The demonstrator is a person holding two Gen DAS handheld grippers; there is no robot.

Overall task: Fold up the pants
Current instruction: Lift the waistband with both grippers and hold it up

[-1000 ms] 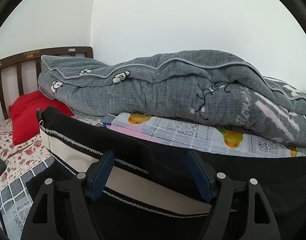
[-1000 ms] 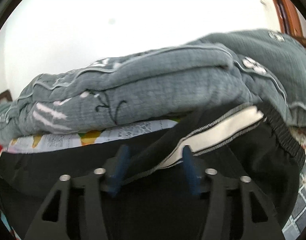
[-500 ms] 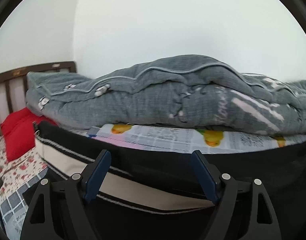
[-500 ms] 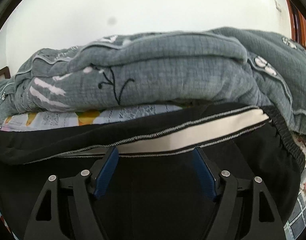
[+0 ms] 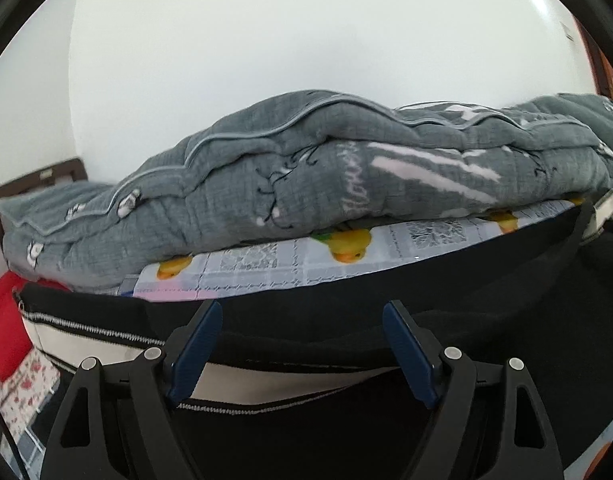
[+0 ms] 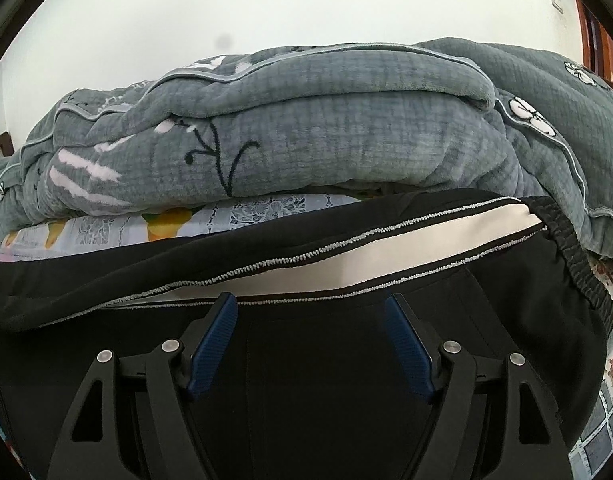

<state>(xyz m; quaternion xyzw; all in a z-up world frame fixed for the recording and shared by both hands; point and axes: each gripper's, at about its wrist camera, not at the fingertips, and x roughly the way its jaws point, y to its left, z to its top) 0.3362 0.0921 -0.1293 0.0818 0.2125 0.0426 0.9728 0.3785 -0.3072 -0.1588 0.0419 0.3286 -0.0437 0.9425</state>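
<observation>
Left wrist: left gripper [image 5: 302,312] now spread wide, released pants [image 5: 446,292]; right gripper [image 6: 310,304] likewise wide, empty.

The left gripper [image 5: 302,312] points forward, level, its blue-padded fingers [image 5: 194,354] spread wide with nothing clamped between them; the right gripper [image 6: 311,305] sits likewise, jaws parted wide, its ribbed blue pads [image 6: 408,354] angled outward, gripping nothing.
</observation>
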